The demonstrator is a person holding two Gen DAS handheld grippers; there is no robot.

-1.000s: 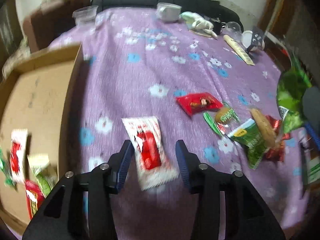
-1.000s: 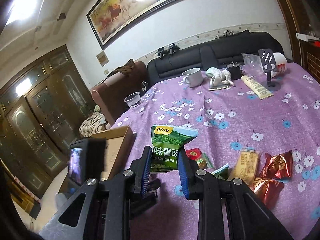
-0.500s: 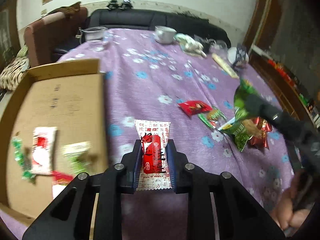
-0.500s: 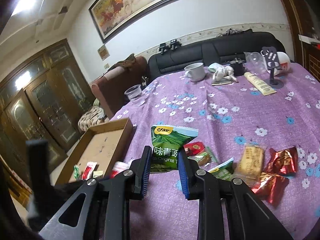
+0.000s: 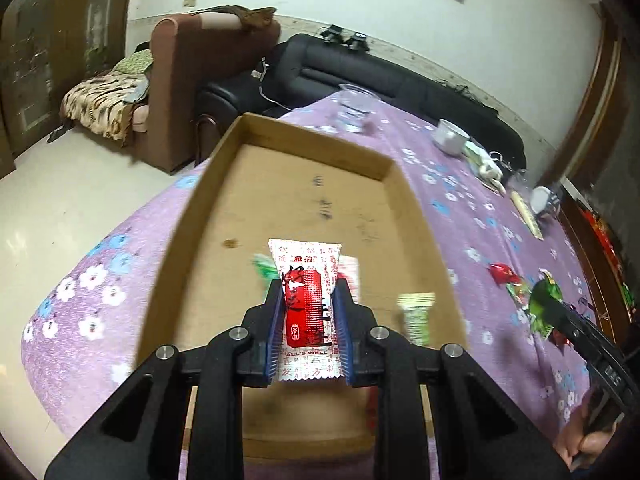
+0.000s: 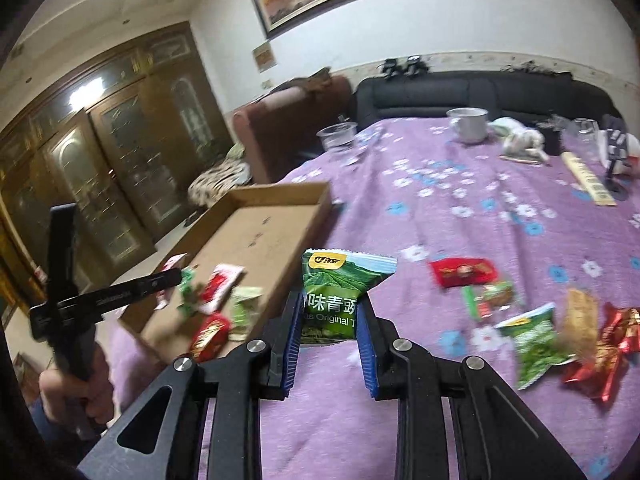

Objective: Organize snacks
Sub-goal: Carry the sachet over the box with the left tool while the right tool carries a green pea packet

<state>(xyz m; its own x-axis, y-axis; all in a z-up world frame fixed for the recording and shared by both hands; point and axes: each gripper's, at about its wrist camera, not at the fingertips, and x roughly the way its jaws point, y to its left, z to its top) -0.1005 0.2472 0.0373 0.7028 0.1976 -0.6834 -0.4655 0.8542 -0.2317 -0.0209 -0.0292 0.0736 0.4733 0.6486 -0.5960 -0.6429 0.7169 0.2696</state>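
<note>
Gripping a red-and-white snack packet (image 5: 308, 312) between its pads, the left claw (image 5: 307, 332) holds it above the cardboard tray (image 5: 384, 168), where a green-and-white packet (image 5: 416, 316) lies just to the right. The right claw (image 6: 329, 344) is clenched on a green pea-snack bag (image 6: 340, 292) above the purple flowered bench (image 6: 460, 200), near the tray's right wall. More loose packets (image 6: 536, 332) lie on the bench further right.
</note>
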